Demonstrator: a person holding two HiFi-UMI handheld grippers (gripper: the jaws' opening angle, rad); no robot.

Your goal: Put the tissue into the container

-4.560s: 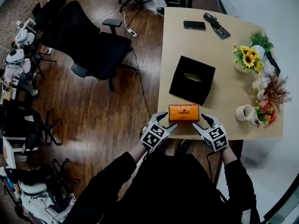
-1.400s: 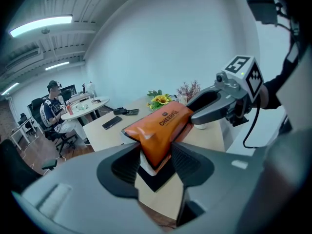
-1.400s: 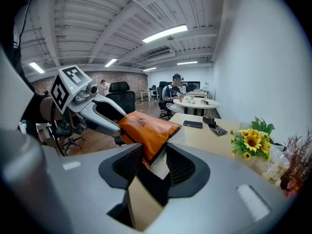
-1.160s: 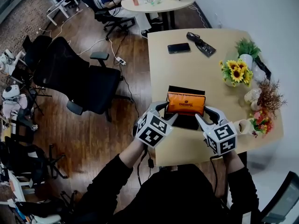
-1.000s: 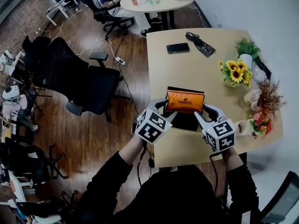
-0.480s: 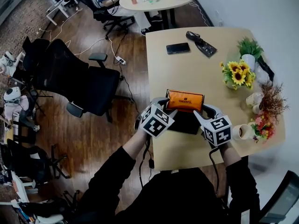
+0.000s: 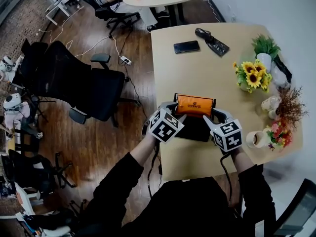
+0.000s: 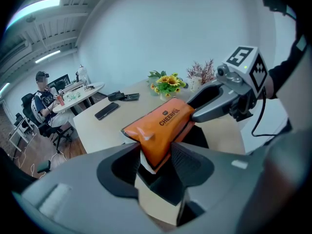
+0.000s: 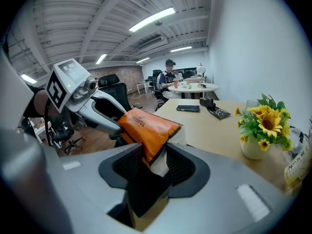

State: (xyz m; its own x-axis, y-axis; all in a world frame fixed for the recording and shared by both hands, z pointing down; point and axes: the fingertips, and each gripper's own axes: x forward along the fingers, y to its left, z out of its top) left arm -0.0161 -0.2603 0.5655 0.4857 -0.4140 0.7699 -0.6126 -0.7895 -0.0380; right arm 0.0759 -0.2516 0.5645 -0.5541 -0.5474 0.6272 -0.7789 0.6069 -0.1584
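both grippers hold the same thing. the left gripper has its jaws pressed on one short end of the orange tissue pack, and the right gripper has its jaws pressed on the other short end, with white tissue showing at the pinched edge. the pack stretches straight across from one set of jaws to the other and tilts a little, printed face up, reading "cheerful".

the black container sits directly under the pack and under both sets of jaws, its open top facing up. in each gripper view its dark inside shows just below the jaws. the pack's lower edge is at the opening, but i cannot tell whether it is past the rim.

the container stands on the near part of the table. ahead of the grippers, well apart from them, lies a phone. out past the right gripper are sunflowers, and just beside its marker cube stands a cup.
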